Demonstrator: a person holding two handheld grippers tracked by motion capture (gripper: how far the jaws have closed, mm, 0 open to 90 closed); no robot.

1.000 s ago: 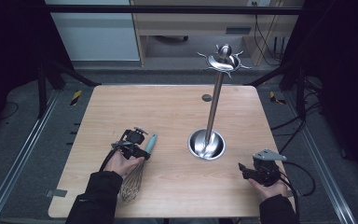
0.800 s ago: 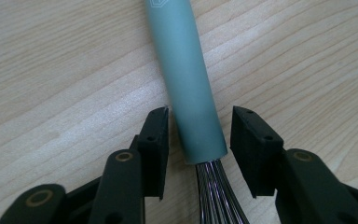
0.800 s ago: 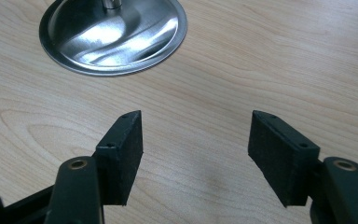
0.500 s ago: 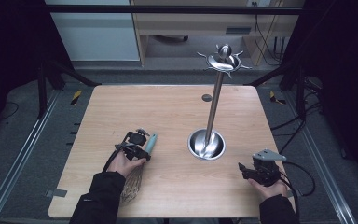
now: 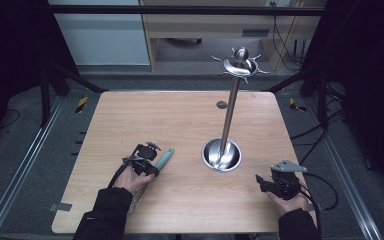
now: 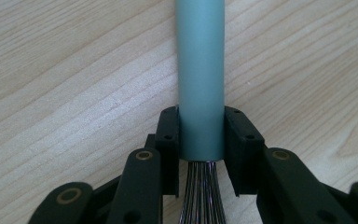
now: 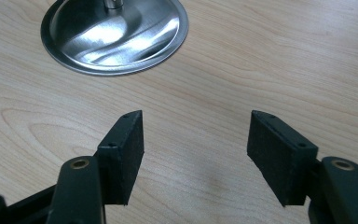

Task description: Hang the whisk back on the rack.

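Observation:
A whisk with a pale teal handle [image 5: 163, 159] lies on the wooden table [image 5: 180, 120] at the front left, its wire loops back under the person's left hand. My left gripper [image 5: 147, 161] is shut on that handle [image 6: 200, 84] close to where the wires [image 6: 202, 196] enter it. A tall steel stand [image 5: 231, 107] rises from a round dish base [image 5: 222, 155] in the middle right, with a hooked crown [image 5: 240, 65] on top. My right gripper [image 5: 262, 184] rests near the front right edge, open and holding nothing, its pads [image 7: 123, 149] spread wide short of the base [image 7: 116, 35].
A small dark round spot [image 5: 222, 104] marks the table behind the stand. Dark frame rails and cables run along both sides of the table, and a desk stands beyond its far edge.
My left gripper with the whisk has shifted slightly toward the table's middle. The right gripper has stayed put.

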